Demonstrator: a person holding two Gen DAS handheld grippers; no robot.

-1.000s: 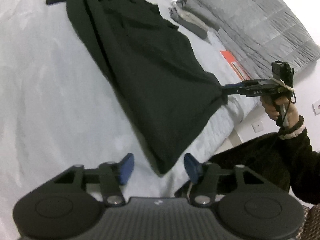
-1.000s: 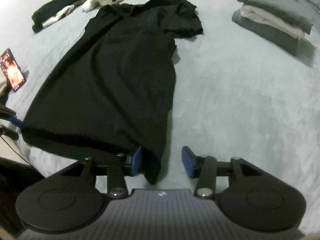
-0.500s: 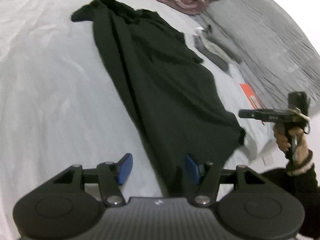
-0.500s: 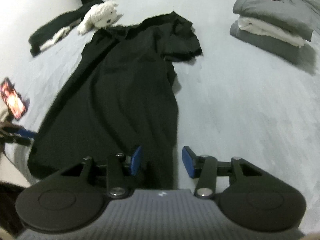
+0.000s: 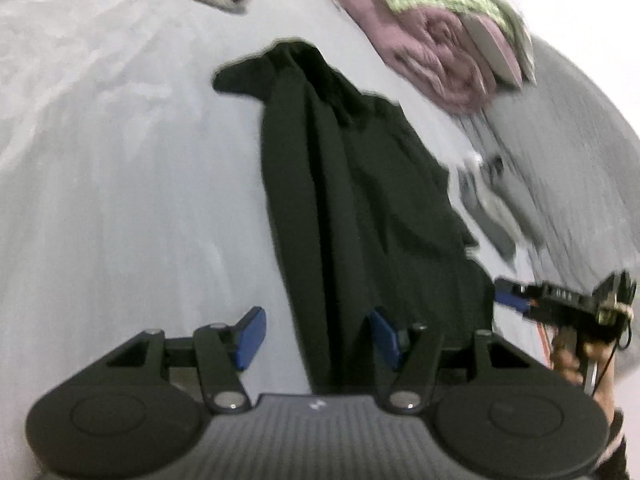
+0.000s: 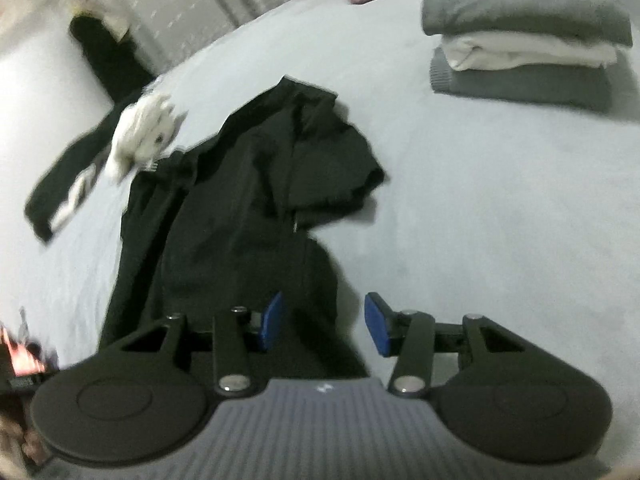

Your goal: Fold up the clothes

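Note:
A long black garment [image 5: 360, 200] lies stretched out on the pale grey bed sheet [image 5: 120, 200]; it also shows in the right wrist view [image 6: 248, 216], with a short sleeve spread to the right. My left gripper [image 5: 316, 334] is open, its blue pads either side of the garment's near edge. My right gripper [image 6: 324, 324] is open over the garment's near end; it also shows in the left wrist view [image 5: 516, 300] beside the garment's right edge. Both views are blurred.
A white plush toy [image 6: 144, 136] and a black-and-white garment [image 6: 72, 184] lie at the left. A stack of folded grey and white clothes [image 6: 524, 48] stands at the right. A pink bundle [image 5: 436, 60] and a grey quilt [image 5: 580, 152] lie beyond.
Both grippers have moved forward along the garment towards its collar end. The right gripper has let go of the hem corner. The garment now lies narrower and more bunched.

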